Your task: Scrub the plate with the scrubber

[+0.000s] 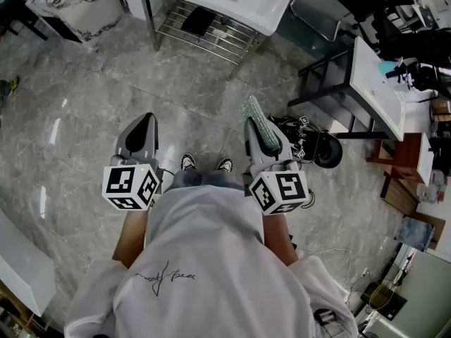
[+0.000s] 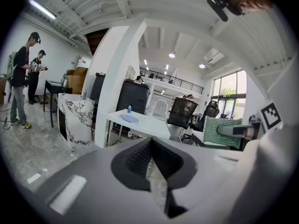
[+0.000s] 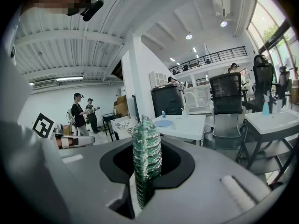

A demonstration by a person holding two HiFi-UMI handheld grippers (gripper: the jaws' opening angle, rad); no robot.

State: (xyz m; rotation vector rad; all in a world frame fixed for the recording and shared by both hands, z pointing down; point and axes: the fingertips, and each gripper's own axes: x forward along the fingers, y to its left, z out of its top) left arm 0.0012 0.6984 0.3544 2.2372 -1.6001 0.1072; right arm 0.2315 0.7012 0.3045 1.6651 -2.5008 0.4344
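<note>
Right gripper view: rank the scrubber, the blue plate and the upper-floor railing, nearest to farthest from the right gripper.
1. The scrubber, clamped upright in the right gripper.
2. The blue plate, ahead on the white table.
3. The upper-floor railing, high up at the back of the hall.

The head view looks steeply down from above at the floor (image 1: 84,118). Both gripper views sit close behind their jaws, facing level across the room, seemingly sharing the white table (image 2: 145,125).
</note>
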